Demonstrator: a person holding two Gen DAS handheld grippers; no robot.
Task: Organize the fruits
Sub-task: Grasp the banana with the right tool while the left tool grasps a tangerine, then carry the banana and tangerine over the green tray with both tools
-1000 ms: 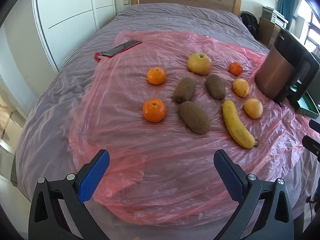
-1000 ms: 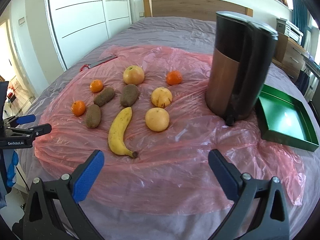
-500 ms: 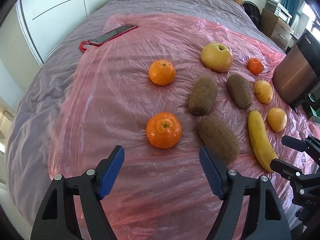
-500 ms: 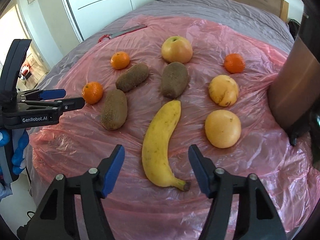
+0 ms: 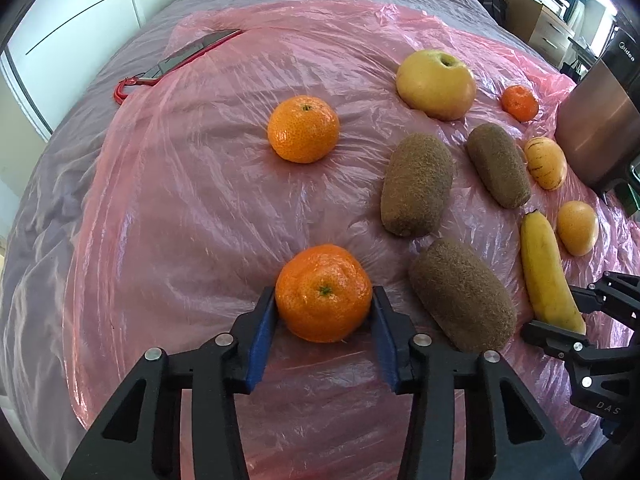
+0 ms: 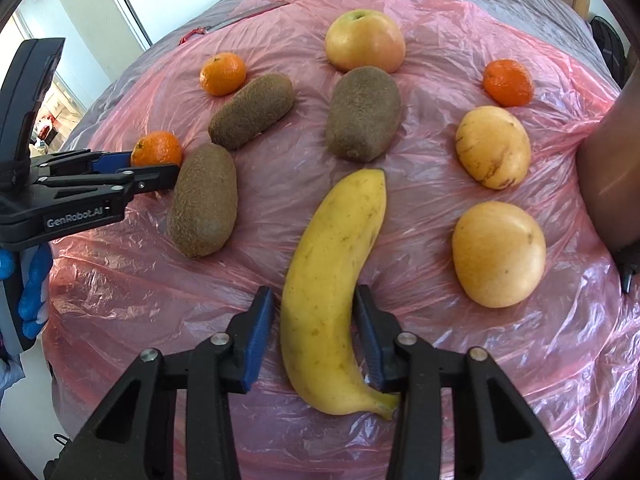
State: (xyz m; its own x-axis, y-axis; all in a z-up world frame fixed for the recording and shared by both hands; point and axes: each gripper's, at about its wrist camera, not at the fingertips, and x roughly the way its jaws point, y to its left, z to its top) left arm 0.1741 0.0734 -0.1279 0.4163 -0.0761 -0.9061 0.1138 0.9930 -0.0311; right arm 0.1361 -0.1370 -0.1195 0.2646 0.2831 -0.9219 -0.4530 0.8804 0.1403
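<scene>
Fruit lies on a pink plastic sheet [image 5: 192, 200] spread over a bed. My left gripper [image 5: 323, 293] points down at the near mandarin [image 5: 320, 300]; its jaws are closing and the blue pads [image 5: 262, 332] touch the fruit on both sides. My right gripper [image 6: 314, 292] is shut on the lower half of the banana [image 6: 336, 240], which still rests on the sheet. In the right wrist view the left gripper [image 6: 154, 168] shows at the left edge with the mandarin [image 6: 157, 148] behind it.
Around them lie a second mandarin [image 5: 303, 129], an apple [image 5: 436, 84], a small mandarin [image 5: 520, 103], three kiwis [image 5: 417, 186], and two yellow round fruits [image 6: 498, 254]. A copper-and-black appliance [image 5: 596, 128] stands at the right. A phone with a red strap [image 5: 192, 54] lies far left.
Both grippers came down and forward toward the fruit, and their jaws narrowed from wide open. The left now clasps the near mandarin, the right the banana.
</scene>
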